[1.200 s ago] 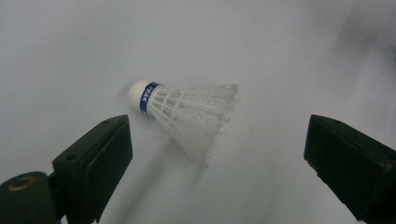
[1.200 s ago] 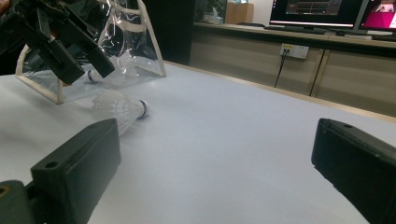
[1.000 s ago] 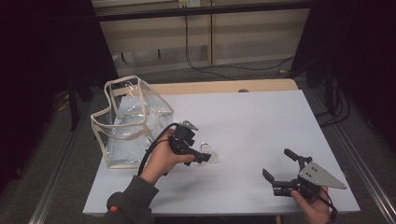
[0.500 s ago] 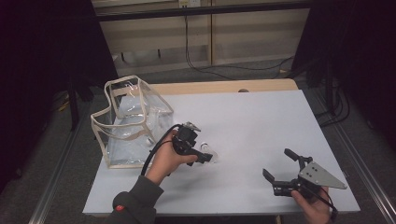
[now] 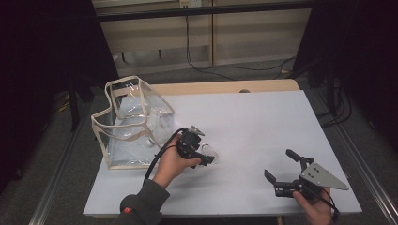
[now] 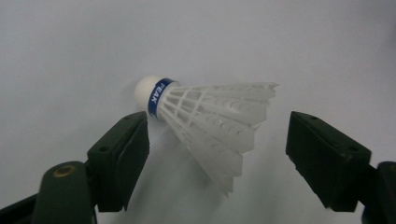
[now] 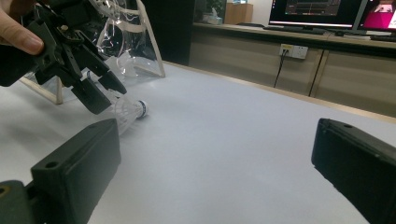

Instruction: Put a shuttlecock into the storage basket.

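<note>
- A clear plastic bag (image 5: 133, 124) with cream trim stands open at the left edge of the white table (image 5: 263, 122), its mouth turned upward.
- Just right of the bag, the left gripper (image 5: 209, 157) is held in the person's left hand (image 5: 171, 164) and tilts down toward the tabletop.
- Its jaws have just been closing, yet they are still apart, one on either side of a white shuttlecock (image 6: 205, 121); neither pad presses on it.
- The shuttlecock lies on its side on the table, near the bag, with its cork tip and blue band close beside one jaw and its feather skirt fanning toward the other.
- In the right gripper view the same shuttlecock (image 7: 130, 112) rests on the table under the left gripper's black fingers (image 7: 95, 95).
- Well apart, near the front right corner of the table, the right gripper (image 5: 281, 168) sits in the person's right hand (image 5: 317, 211).
- Its jaws stand wide apart with nothing between them, just bare tabletop.
</note>
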A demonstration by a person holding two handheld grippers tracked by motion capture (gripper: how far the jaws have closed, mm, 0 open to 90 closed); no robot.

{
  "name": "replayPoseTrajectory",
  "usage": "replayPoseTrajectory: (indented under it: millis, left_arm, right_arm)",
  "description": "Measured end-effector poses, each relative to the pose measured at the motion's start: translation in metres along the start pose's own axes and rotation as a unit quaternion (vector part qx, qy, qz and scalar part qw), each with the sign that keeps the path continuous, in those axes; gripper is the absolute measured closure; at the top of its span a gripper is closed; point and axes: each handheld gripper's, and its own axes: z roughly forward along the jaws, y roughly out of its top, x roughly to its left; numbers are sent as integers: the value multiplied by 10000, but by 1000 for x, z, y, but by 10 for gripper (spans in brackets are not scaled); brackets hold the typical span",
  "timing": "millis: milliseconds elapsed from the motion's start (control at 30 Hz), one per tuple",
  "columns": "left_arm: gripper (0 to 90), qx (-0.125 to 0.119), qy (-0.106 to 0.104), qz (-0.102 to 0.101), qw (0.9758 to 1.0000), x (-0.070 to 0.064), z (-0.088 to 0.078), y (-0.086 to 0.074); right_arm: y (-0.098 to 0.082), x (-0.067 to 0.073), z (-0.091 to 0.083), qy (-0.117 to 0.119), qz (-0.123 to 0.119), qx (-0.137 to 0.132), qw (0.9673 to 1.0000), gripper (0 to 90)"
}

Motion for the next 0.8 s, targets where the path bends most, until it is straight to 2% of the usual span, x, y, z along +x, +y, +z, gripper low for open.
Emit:
replayPoseTrajectory:
  millis: [133, 433, 800]
  left_arm:
    - [290, 24, 5, 52, 10000, 0, 4, -1]
    - [316, 21, 73, 23, 10000, -1, 10, -4]
    - [395, -34, 184, 6, 9998, 2, 14, -7]
  right_arm:
    - [0, 0, 0, -4, -2, -4, 10000, 13]
    - [0, 0, -1, -2, -8, 3, 10000, 13]
    - [0, 0, 0, 1, -5, -2, 10000, 13]
